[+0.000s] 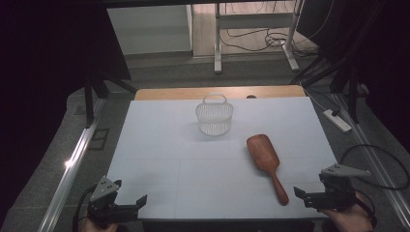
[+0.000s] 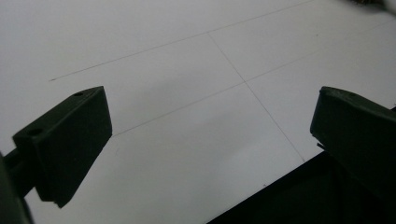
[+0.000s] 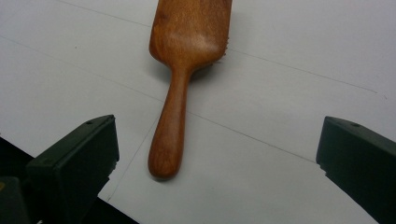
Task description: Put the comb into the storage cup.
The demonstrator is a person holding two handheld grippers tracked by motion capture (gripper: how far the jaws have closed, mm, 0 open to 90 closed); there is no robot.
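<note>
Nothing is in hand yet: both claws hover at the near edge of the white bench [image 1: 159,145], and the whole job of picking something up is, by the look of it, not begun.

Nearest, at about seven o'clock on the bench, the left claw [image 1: 129,205] has its jaws wide apart with nothing between them; in the left gripper view, the left claw looks over bare white surface crossed by thin seams. At about five o'clock the right claw [image 1: 304,196] stands just as wide and empty.

Just beyond the right claw, toward eleven o'clock from it, lies the reddish-brown wooden paddle hairbrush [image 1: 267,164], flat on the bench. In the right gripper view its handle end points toward the gap between the jaws, a little left of centre and apart from both; bristle tips show under one edge of the head. A short reach forward would likely bring the handle between the jaws.

Farthest, near twelve o'clock, stands a small white plastic mesh basket [image 1: 214,116] with a loop handle, upright and well apart from the brush.
</note>
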